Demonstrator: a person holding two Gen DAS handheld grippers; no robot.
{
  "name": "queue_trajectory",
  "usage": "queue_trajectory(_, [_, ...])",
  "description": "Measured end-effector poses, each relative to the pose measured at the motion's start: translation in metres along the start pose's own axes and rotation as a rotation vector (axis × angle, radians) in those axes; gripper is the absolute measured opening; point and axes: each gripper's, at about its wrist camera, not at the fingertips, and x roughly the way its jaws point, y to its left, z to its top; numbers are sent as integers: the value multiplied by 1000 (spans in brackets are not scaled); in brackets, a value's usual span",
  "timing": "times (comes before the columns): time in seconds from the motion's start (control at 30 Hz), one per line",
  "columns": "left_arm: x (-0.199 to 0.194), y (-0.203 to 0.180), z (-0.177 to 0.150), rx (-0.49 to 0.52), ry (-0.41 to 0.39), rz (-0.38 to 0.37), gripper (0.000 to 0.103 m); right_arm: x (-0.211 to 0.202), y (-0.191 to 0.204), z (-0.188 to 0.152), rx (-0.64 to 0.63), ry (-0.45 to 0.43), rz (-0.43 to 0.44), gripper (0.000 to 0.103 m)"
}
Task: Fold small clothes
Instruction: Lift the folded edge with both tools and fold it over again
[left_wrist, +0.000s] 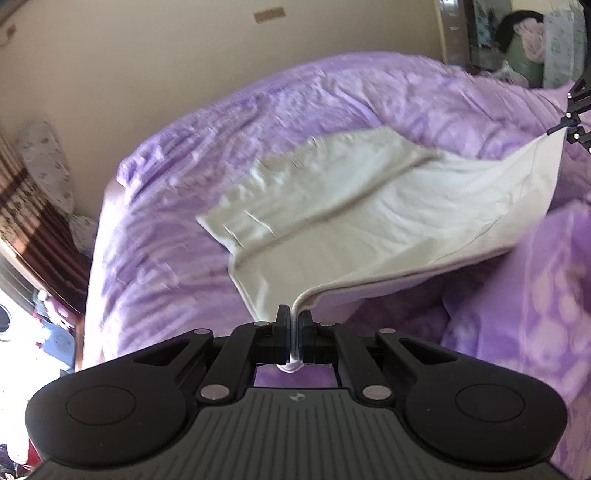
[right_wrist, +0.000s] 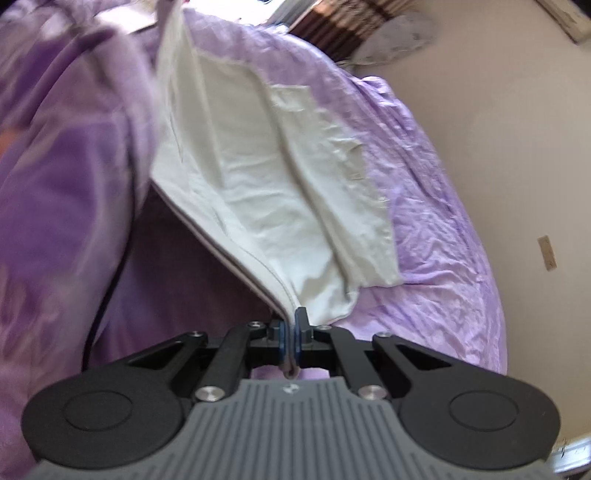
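A pale grey-white small garment (left_wrist: 351, 218) is stretched between both grippers above a purple bedspread (left_wrist: 177, 206). My left gripper (left_wrist: 294, 325) is shut on one corner of its hem. My right gripper (right_wrist: 289, 332) is shut on the other corner of the garment (right_wrist: 266, 192). In the left wrist view the right gripper (left_wrist: 574, 125) shows at the far right edge, pinching the far corner. The garment's near edge is lifted and taut; its far part lies on the bed. Both views are blurred by motion.
The purple bedspread (right_wrist: 436, 229) covers the whole bed. A person's purple patterned sleeve (left_wrist: 546, 295) is at the right, and also shows in the right wrist view (right_wrist: 62, 177). A beige wall (left_wrist: 147, 66) is behind, a striped curtain (left_wrist: 22, 206) at the left.
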Motion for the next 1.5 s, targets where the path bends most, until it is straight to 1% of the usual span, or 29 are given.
queue_trajectory(0.1, [-6,11,15,-31,-40,47,3,-6,-20,6,62,-31,-37,0])
queue_trajectory(0.2, [-18,23,29,-69,-103,77,3,-15,-44,14,142,-76,-68,0])
queue_trajectory(0.33, [-46,29,38,-67,-201,106,3,-35,-68,22,202,-143,-108,0])
queue_trajectory(0.43, [-65,29,44,-69,-246,146,3,-55,-76,27,222,-180,-151,0])
queue_trajectory(0.5, [-76,29,46,-68,-276,158,3,-66,-80,29,233,-203,-177,0])
queue_trajectory(0.6, [-92,27,46,-62,-300,163,3,-81,-84,31,234,-238,-199,0])
queue_trajectory(0.7, [-99,23,41,-44,-289,157,3,-93,-81,30,223,-244,-199,0])
queue_trajectory(0.77, [-93,18,39,-30,-262,153,3,-98,-74,29,219,-240,-190,0])
queue_trajectory(0.83, [-84,15,38,-17,-240,165,3,-98,-67,27,215,-231,-179,0])
queue_trajectory(0.9, [-76,15,39,-18,-233,178,3,-93,-64,26,220,-225,-176,0])
queue_trajectory(1.03, [-56,27,49,-38,-231,202,3,-72,-74,26,261,-226,-174,0])
queue_trajectory(1.13, [-36,39,62,-30,-232,222,3,-54,-87,30,289,-224,-177,0])
queue_trajectory(1.27, [-3,51,88,-11,-234,252,3,-23,-112,41,316,-206,-187,0])
queue_trajectory(1.4, [38,65,117,25,-203,274,3,16,-143,53,338,-175,-197,0])
queue_trajectory(1.5, [74,75,131,44,-173,285,3,48,-167,62,361,-153,-190,0])
